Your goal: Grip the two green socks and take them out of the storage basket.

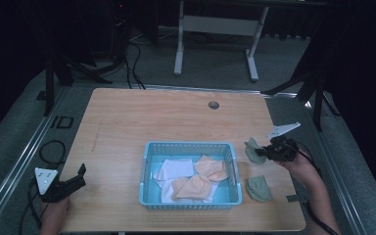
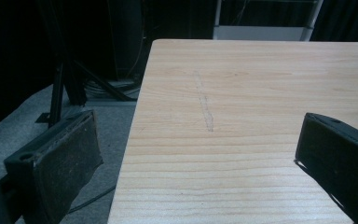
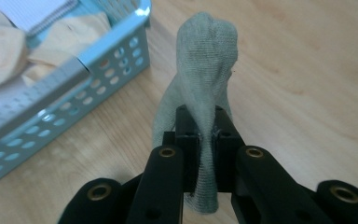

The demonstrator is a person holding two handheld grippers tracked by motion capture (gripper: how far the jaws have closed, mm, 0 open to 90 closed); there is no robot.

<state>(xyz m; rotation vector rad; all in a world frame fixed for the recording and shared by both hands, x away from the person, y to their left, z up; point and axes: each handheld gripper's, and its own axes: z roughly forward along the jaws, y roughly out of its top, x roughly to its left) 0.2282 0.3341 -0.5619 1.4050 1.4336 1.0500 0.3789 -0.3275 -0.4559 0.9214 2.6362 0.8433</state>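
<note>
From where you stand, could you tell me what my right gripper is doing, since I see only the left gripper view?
Observer: The right gripper is shut on a green cloth, pinched between its fingers.
Operator: Thank you. Where does it hold it?
Observer: Just right of the blue basket, over the table.
Operator: Is anything in the basket?
Observer: Yes, peach cloths and white cloths lie in it.
Operator: Is any green cloth left outside?
Observer: A second green cloth lies on the table, right of the basket's near corner.
</note>
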